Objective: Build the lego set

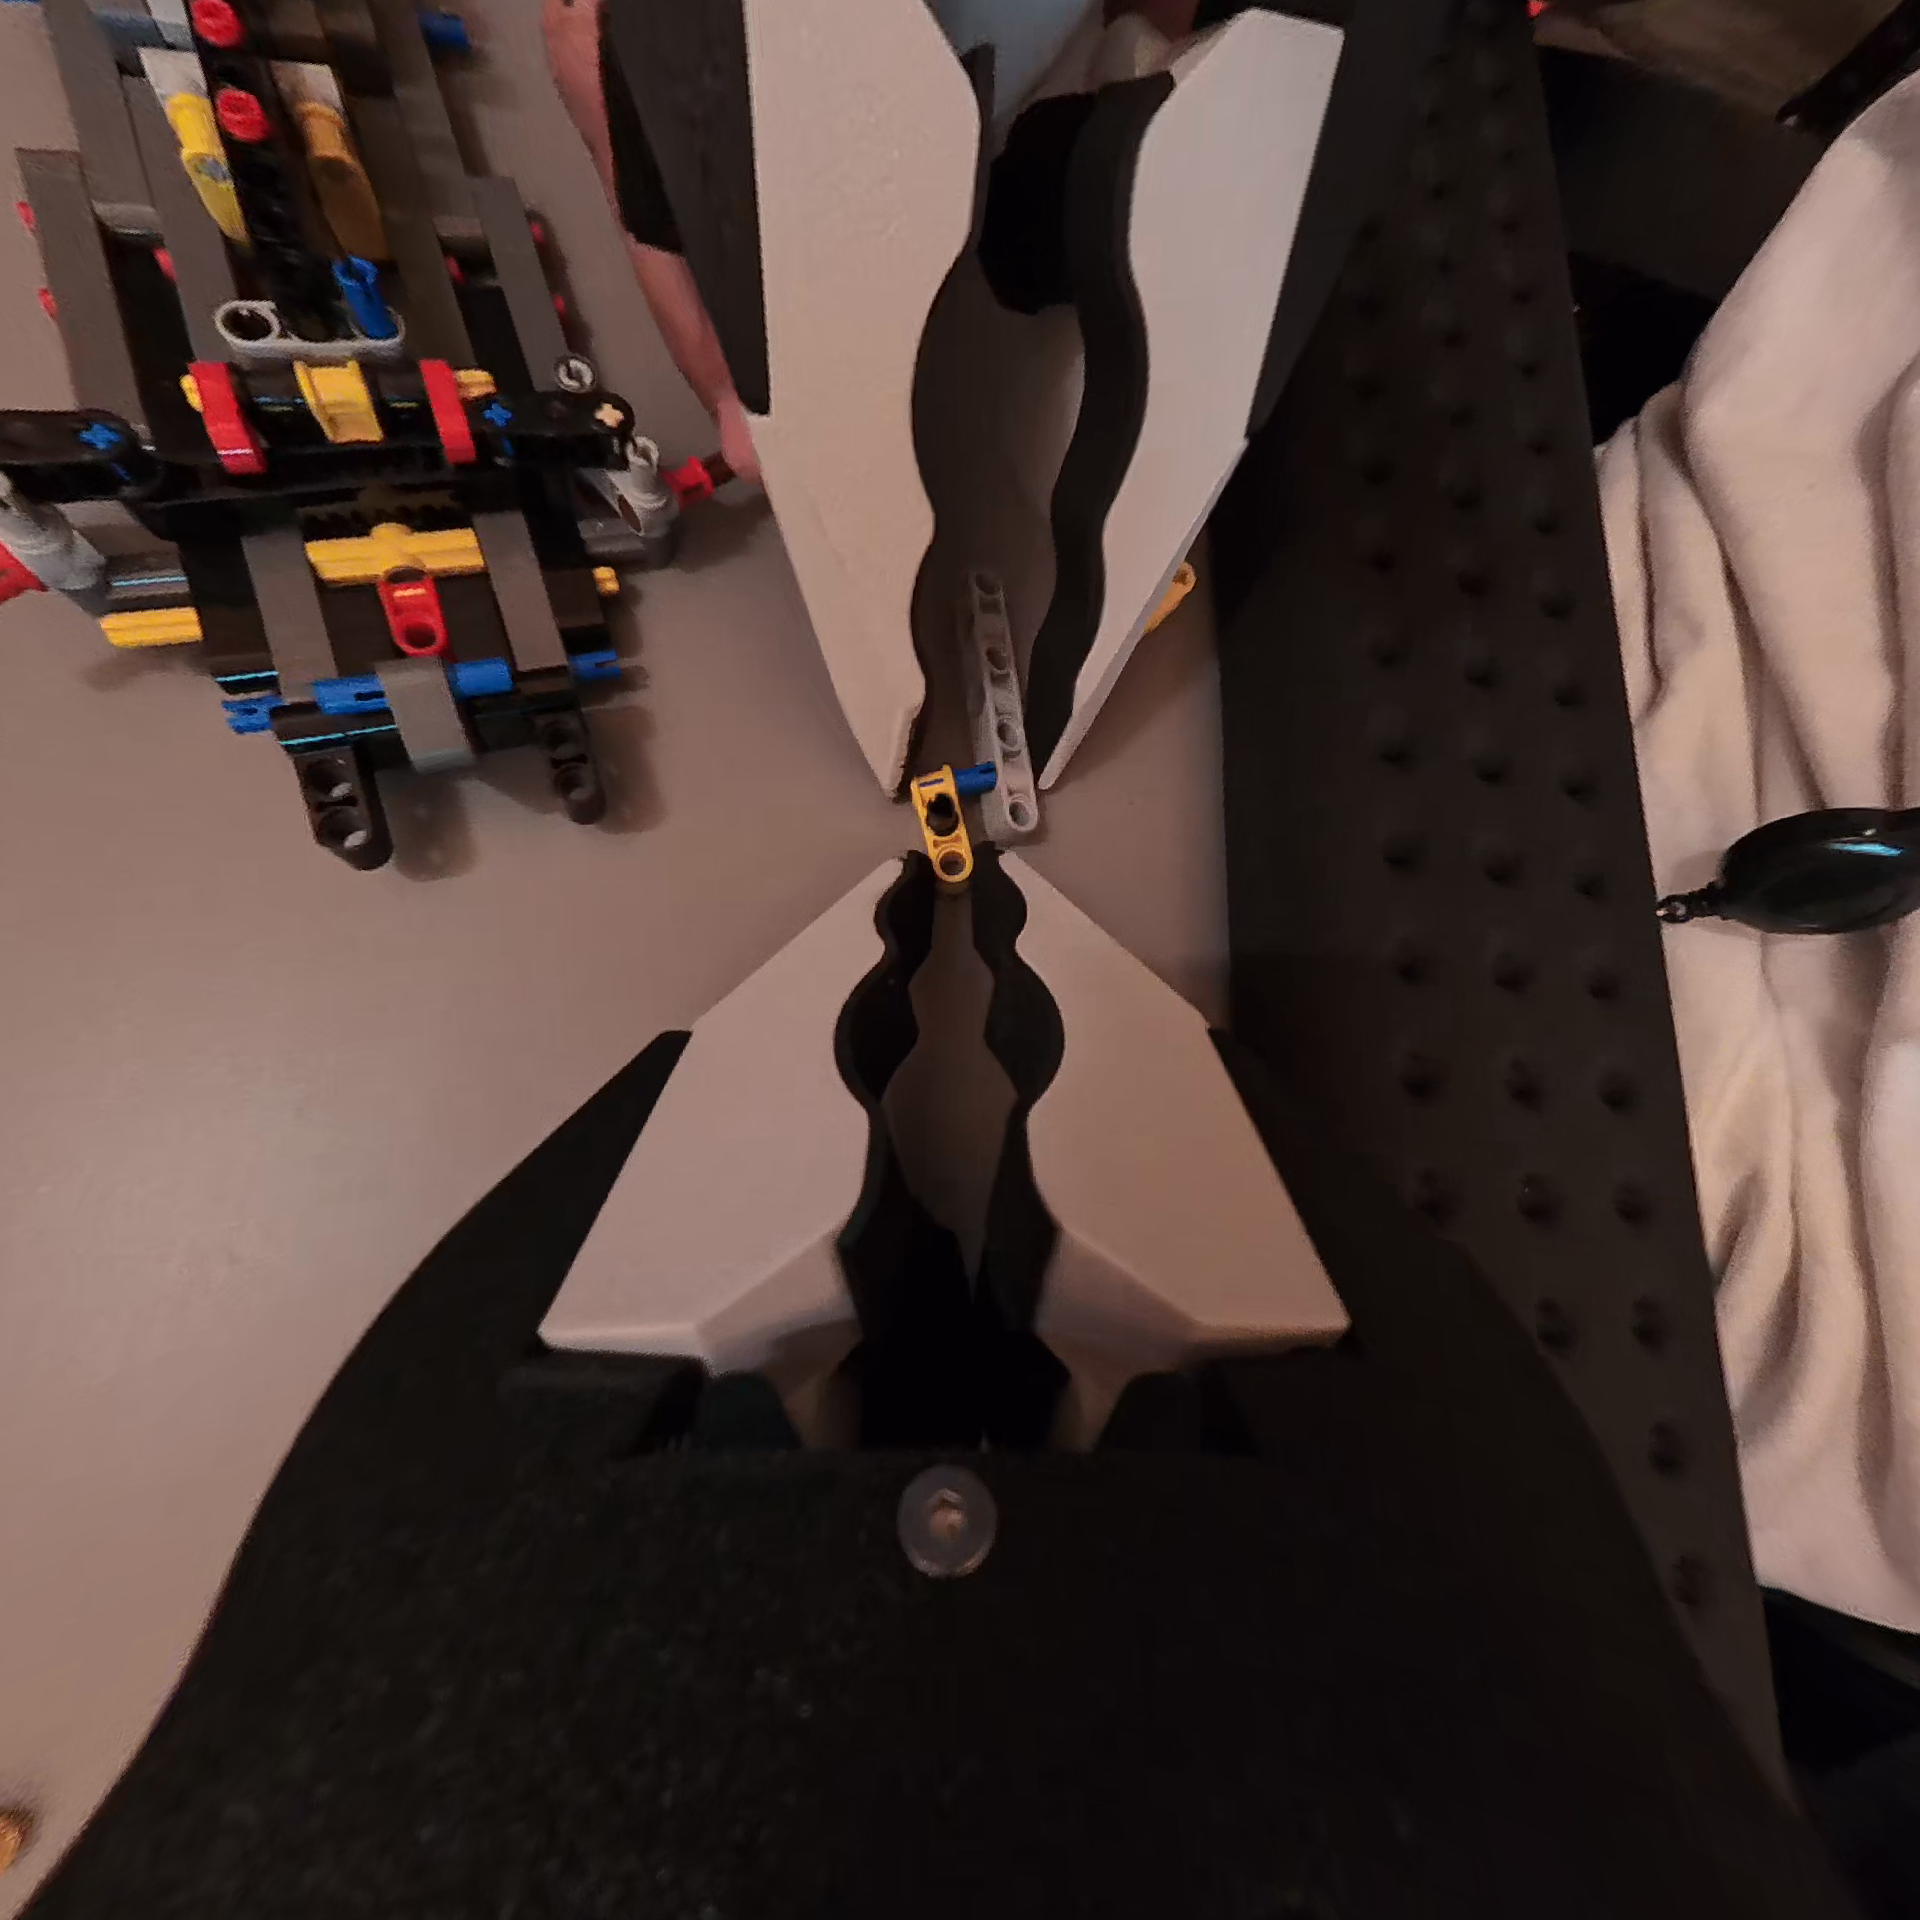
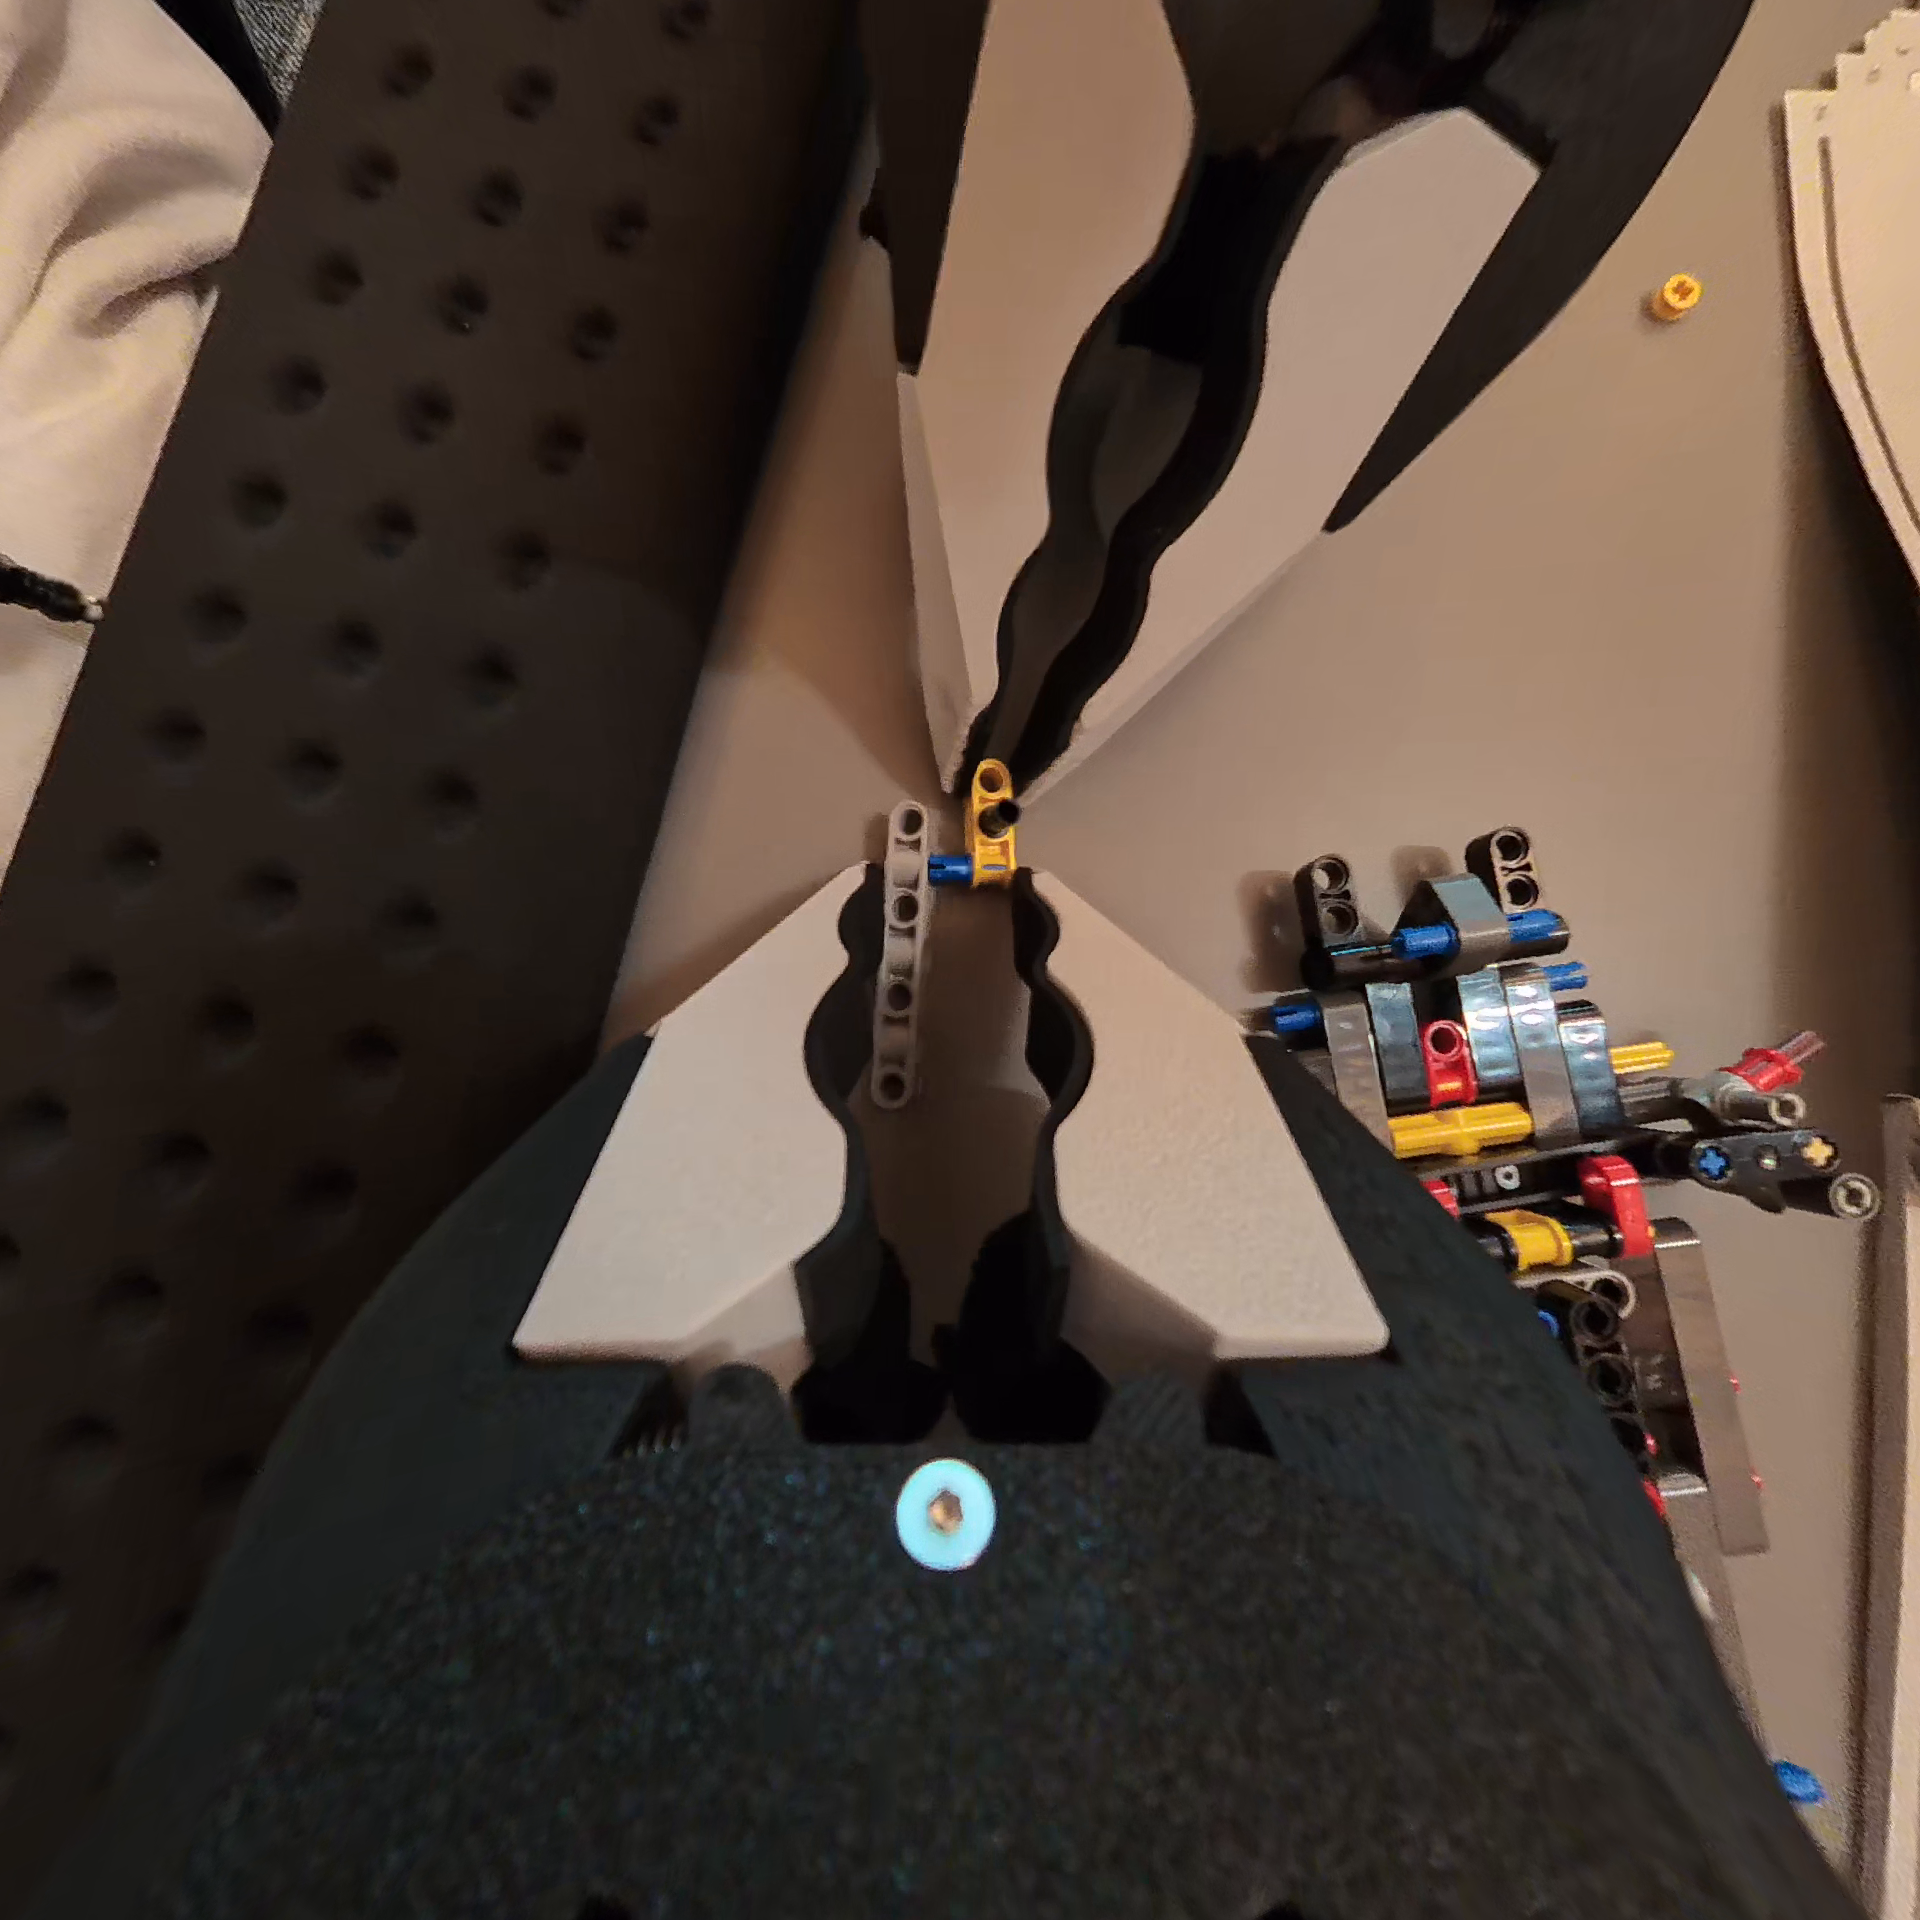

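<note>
My left gripper (image 1: 951, 857) is shut on the lower end of a small yellow connector (image 1: 943, 826). A blue pin (image 1: 975, 776) sticks out of the connector's side towards a light grey beam with several holes (image 1: 1003, 717). My right gripper (image 2: 943, 871) is shut on that grey beam (image 2: 902, 956), which lies along its left finger. The two grippers meet tip to tip above the tan table. In the right wrist view the yellow connector (image 2: 992, 826) and blue pin (image 2: 948, 864) touch the beam's upper end.
The partly built black, yellow, red and blue model (image 1: 343, 468) stands on the table, also in the right wrist view (image 2: 1507, 1143). A black perforated board (image 1: 1455, 727) and white cloth (image 1: 1787, 675) lie beside it. A loose orange piece (image 2: 1676, 296) and paper sheets (image 2: 1860, 312) lie farther off. Less than 4 cm separates the two grippers' tips.
</note>
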Tool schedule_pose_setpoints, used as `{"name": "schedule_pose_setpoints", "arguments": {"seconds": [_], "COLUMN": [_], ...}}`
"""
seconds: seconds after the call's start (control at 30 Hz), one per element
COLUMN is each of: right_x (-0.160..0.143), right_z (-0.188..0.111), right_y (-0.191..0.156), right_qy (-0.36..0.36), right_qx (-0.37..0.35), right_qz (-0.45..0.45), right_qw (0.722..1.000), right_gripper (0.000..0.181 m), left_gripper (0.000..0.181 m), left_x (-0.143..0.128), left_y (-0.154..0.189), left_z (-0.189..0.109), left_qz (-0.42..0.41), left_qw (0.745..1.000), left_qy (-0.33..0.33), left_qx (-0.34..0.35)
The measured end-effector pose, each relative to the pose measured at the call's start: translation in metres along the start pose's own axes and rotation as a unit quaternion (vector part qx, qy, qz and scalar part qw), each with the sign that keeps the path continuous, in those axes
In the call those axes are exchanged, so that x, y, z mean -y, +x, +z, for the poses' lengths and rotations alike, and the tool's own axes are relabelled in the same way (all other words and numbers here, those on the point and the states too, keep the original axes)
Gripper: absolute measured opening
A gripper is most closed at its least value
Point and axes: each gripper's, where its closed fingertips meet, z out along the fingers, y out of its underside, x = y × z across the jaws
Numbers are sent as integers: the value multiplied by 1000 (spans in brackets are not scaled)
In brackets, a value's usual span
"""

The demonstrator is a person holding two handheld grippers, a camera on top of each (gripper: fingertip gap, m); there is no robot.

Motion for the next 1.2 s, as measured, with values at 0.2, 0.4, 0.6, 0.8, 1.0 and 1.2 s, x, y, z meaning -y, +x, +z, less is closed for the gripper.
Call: {"name": "schedule_pose_setpoints", "arguments": {"seconds": [0.2, 0.4, 0.6, 0.8, 1.0, 1.2], "right_x": [0, -2, -1, 0, 0, 1], "right_z": [-1, -2, -1, 0, 0, 1], "right_y": [-1, -2, 0, 2, 1, 1], "right_qy": [-1, -16, -27, -3, 14, 12], "right_qx": [-4, 19, 9, -8, -19, -19], "right_qz": [-3, 23, 14, 23, 44, 35], "right_qw": [1000, 999, 999, 1000, 999, 999], "right_gripper": [23, 22, 21, 21, 22, 21], "left_gripper": [6, 5, 6, 6, 6, 6], "left_x": [1, 1, 0, -1, -1, -1], "left_y": [0, -2, -4, -5, -5, -4], "left_z": [1, 2, 1, 0, 0, -1], "left_qz": [7, 64, 66, 27, 11, 4], "left_qw": [1000, 997, 996, 998, 997, 998], "left_qy": [5, -15, -36, -18, -8, -7], "left_qx": [-8, 36, 54, 61, 79, 57]}}
